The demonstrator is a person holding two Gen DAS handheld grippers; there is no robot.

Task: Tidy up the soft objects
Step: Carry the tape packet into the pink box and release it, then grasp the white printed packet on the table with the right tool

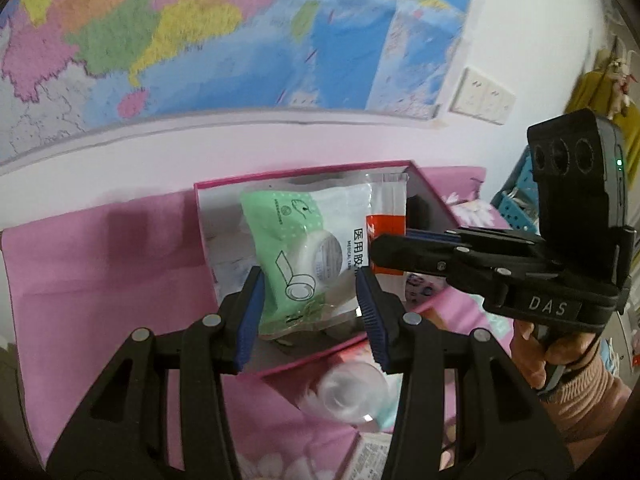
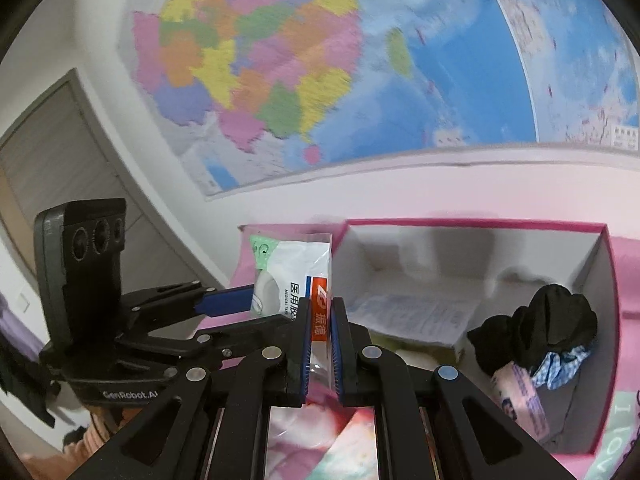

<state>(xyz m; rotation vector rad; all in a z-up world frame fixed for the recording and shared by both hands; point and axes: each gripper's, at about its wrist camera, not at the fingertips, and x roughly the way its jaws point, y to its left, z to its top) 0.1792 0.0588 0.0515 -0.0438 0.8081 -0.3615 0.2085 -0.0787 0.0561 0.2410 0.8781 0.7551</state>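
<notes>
Right wrist view: both hand-held grippers clamped one packet.
Centre frame, right hand-held gripper (image 2: 320, 320) and left hand-held gripper (image 1: 310, 312) pinched the green-and-white plastic medical-tape packet (image 1: 304, 248) above the pink cardboard box (image 2: 612, 280).

Green-and-white medical tape packet (image 1: 304, 256), soft and crinkled, up in the air above the pink-rimmed box (image 2: 472, 224). Tilted, clear plastic edge pinched, tape roll visible inside.
</notes>
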